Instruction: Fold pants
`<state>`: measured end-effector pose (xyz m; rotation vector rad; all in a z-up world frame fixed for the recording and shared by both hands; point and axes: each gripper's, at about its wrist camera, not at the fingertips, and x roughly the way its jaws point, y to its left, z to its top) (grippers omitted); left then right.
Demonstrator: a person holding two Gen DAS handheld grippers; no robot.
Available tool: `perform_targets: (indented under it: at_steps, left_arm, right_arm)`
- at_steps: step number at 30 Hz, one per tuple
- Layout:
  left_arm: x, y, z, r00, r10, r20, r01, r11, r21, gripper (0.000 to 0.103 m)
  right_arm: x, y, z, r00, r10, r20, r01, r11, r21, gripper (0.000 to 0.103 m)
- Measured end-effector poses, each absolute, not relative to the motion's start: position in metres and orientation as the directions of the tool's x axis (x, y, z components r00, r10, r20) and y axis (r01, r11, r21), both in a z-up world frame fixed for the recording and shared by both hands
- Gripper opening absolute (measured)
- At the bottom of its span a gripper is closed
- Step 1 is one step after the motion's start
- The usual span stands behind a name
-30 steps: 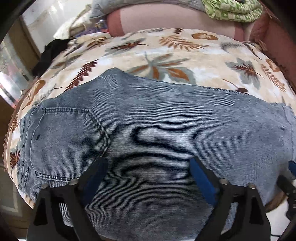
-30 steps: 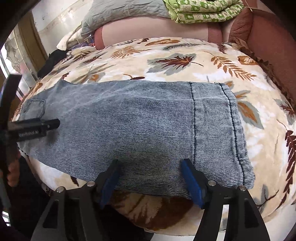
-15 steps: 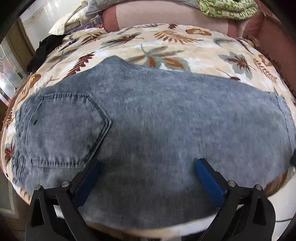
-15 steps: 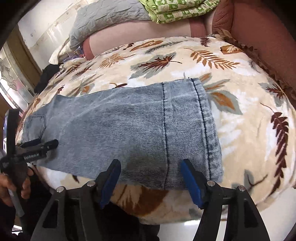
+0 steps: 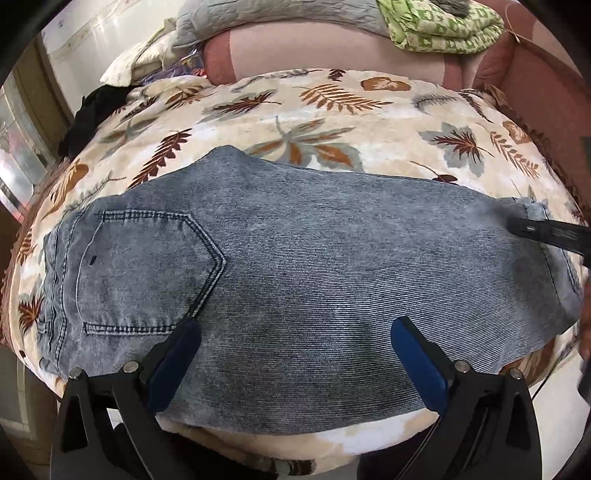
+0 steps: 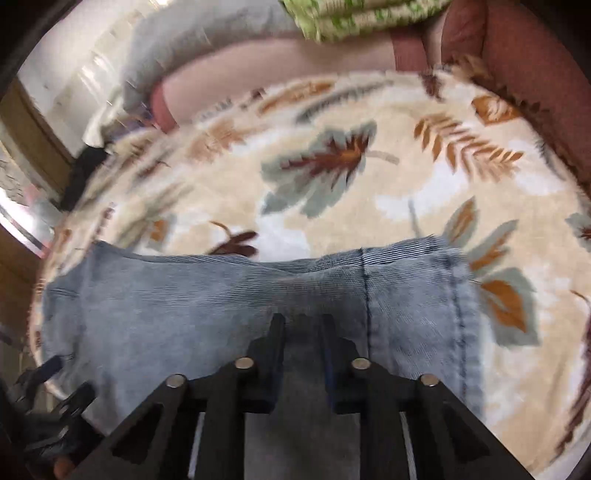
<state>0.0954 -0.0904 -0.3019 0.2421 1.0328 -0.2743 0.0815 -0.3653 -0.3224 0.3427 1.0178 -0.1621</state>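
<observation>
Left wrist view: pants (image 5: 314, 266), grey-blue denim, lie flat across a leaf-print blanket (image 5: 332, 110) on the bed, back pocket (image 5: 144, 269) at left, hem end at right. Left claw (image 5: 291, 354) gapes wide over the near edge w/ nothing between its blue pads (image 5: 417, 365). Green folded cloth (image 5: 443, 26) sits on the headboard at the back.

Right wrist view (blurred): right claw (image 6: 302, 332) is nearly closed, fingers pinching the pants (image 6: 207, 306) fabric near the hem (image 6: 458, 302); cloth is bunched up around the pinch.
</observation>
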Motion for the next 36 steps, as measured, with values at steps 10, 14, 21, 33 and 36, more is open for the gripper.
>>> perform_targets:
  at_steps: [10,14,21,33,36]
  left_arm:
    - [0.102,-0.078,-0.326,0.434,-0.070,-0.898,0.287,0.956,0.065,0.102]
    - [0.094,-0.081,-0.332,0.424,-0.059,-0.904,0.317,0.945,0.087,0.102]
    - [0.083,-0.085,-0.325,0.394,-0.024,-0.919,0.365,0.921,0.133,0.102]
    - [0.023,-0.086,-0.168,0.714,-0.192,-0.674,0.374,0.917,0.135,0.102]
    - [0.013,-0.083,-0.148,0.752,-0.195,-0.629,0.362,0.921,0.147,0.102]
  right_arm:
    - [0.092,-0.393,-0.313,0.592,0.032,-0.806,0.341,0.895,0.287,0.009]
    - [0.051,-0.384,-0.296,0.636,0.069,-0.768,0.288,0.903,0.319,0.009]
    - [-0.006,-0.369,-0.319,0.506,-0.030,-0.862,0.325,0.932,0.158,0.012]
    - [-0.068,-0.320,-0.204,0.772,0.007,-0.635,0.154,0.968,0.198,0.012]
    - [-0.075,-0.306,-0.182,0.814,0.019,-0.581,0.118,0.973,0.197,0.012]
